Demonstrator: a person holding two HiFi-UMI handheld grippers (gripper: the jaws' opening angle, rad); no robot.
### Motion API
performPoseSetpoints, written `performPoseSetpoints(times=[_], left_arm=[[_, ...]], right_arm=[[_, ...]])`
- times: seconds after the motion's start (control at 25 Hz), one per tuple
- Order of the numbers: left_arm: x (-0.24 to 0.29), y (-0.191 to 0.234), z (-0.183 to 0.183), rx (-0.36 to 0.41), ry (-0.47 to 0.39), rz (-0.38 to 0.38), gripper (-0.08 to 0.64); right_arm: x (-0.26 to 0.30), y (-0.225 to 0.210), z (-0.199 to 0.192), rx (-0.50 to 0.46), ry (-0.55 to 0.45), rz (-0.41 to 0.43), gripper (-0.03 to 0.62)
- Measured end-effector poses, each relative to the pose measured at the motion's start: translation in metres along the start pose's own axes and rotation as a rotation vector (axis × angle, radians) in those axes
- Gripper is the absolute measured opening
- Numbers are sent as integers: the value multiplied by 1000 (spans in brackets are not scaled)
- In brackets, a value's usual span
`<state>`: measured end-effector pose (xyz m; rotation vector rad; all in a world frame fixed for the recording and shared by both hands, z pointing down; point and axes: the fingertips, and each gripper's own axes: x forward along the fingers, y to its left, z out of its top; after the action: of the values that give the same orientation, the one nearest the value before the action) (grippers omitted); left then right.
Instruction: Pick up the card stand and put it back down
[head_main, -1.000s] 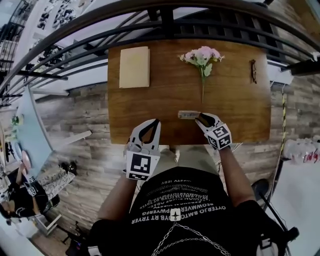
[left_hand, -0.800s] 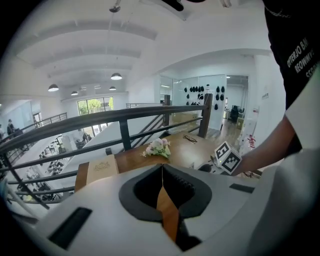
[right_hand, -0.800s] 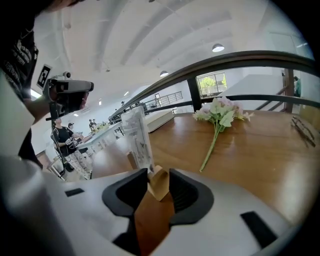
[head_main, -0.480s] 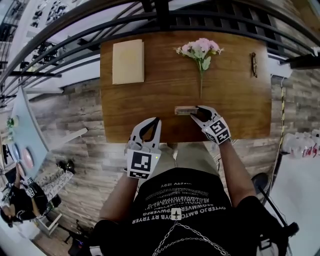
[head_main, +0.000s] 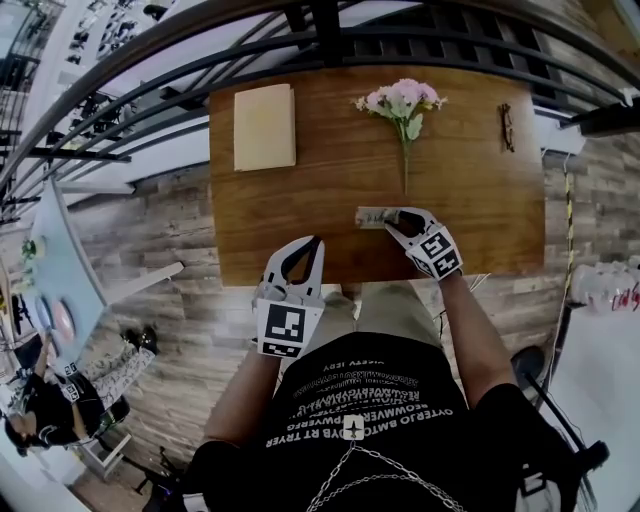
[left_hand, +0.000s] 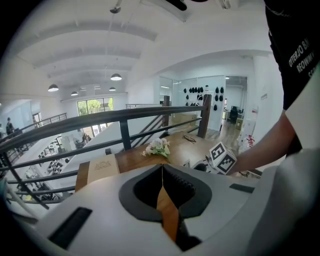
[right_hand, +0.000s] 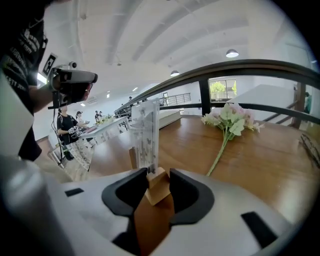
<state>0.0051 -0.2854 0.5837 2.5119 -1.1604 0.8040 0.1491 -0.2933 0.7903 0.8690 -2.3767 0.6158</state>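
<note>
The card stand (head_main: 376, 216) sits on the counter (head_main: 300, 220) just below the middle of the head view. Its long axis runs left to right across the frame, and your right gripper (head_main: 396, 219) meets it end-on from the right. In the right gripper view the stand's wooden base (right_hand: 157, 181) pokes in between the jaws, and the stand runs straight away from you along their line. Any lift would take it by one short end (I'd expect the far end to want to sag). Those jaws have just been opening. They stand spread close on either side of the block, and I see no pinch on it. Your left gripper (head_main: 314, 244) is the farther one, hanging at the counter's near edge, lower left of the stand, its jaws pressed together on nothing.

The stand is a squared block of bare pale wood with a clear, glossy upright panel (right_hand: 145, 135) slotted into it. The counter is smooth brown wood grain. Higher in the frame lie a soft pink bouquet (head_main: 403, 100), a flat cream book (head_main: 265, 127) and a thin pair of glasses (head_main: 507, 128).
</note>
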Motion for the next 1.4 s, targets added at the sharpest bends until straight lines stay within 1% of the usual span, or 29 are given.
performPoseSetpoints(times=[0.2,0.28,0.36,0.48,0.68,0.96,1.16,1.4], left_arm=[[-17,8,5,-2,-24,16,29],[-23,12,6,0,-30,21,29],[-30,14,4,-1,-31,24,29],[-36,18,1,7,-34,27,29],[-44,26,-2,0,-48,21,29],[-56,36,14,21,-98,18,29],[-67,42,15,29,-107,18,29],[-81,48,21,36,-129,24,29]], right_arm=[[-4,-2,-2,154,-4,-22,146],[-7,-2,-2,188,-9,-30,144],[-11,3,-2,201,-24,-29,144],[-17,9,5,205,-50,-26,144],[-29,25,33,176,-73,-37,146],[-47,33,83,174,-110,-64,144],[-60,47,121,163,-155,-42,144],[-76,69,167,149,-166,-19,146]])
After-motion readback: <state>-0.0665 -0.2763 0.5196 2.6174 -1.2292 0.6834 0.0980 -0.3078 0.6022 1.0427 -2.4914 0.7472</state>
